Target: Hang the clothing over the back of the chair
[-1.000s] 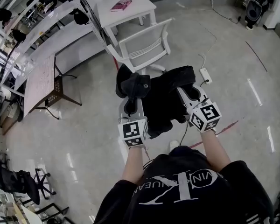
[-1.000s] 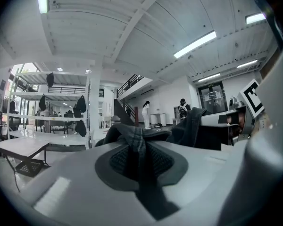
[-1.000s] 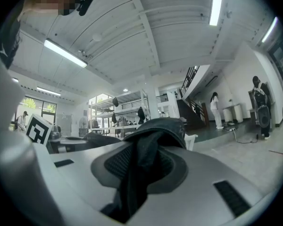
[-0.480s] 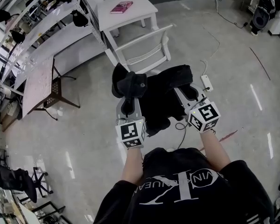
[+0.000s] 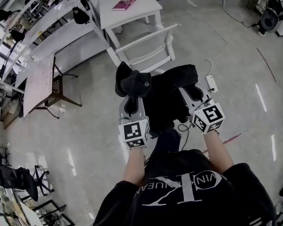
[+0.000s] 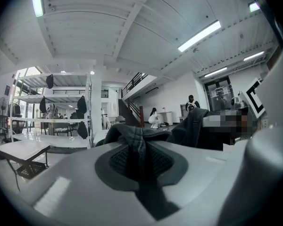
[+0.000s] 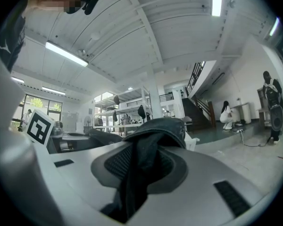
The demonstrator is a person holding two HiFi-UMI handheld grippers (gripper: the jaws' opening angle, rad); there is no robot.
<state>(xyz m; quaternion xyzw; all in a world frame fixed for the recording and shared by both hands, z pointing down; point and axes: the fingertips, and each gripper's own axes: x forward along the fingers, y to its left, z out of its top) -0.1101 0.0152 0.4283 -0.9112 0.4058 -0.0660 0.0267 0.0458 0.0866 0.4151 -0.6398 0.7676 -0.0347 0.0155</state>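
Observation:
A black garment [image 5: 166, 98] hangs stretched between my two grippers, held level in front of me. My left gripper [image 5: 132, 92] is shut on one bunched end of it, and dark cloth [image 6: 134, 147] fills the gap between its pads. My right gripper [image 5: 194, 91] is shut on the other end, with cloth [image 7: 146, 159] pinched between its pads. The white chair [image 5: 146, 48] stands just beyond the garment, its top rail [image 5: 151, 32] facing me. The garment is close to the chair's seat side and does not touch the backrest.
A small white table [image 5: 127, 6] with a pink book [image 5: 124, 4] stands behind the chair. Long white shelving [image 5: 42, 27] runs along the left, with a desk [image 5: 40, 81] beside it. A power strip [image 5: 210, 83] and cable lie on the floor at right.
Both grippers and I have moved forward with the garment toward the chair; the chair now sits closer under the garment's far edge. The grips are unchanged.

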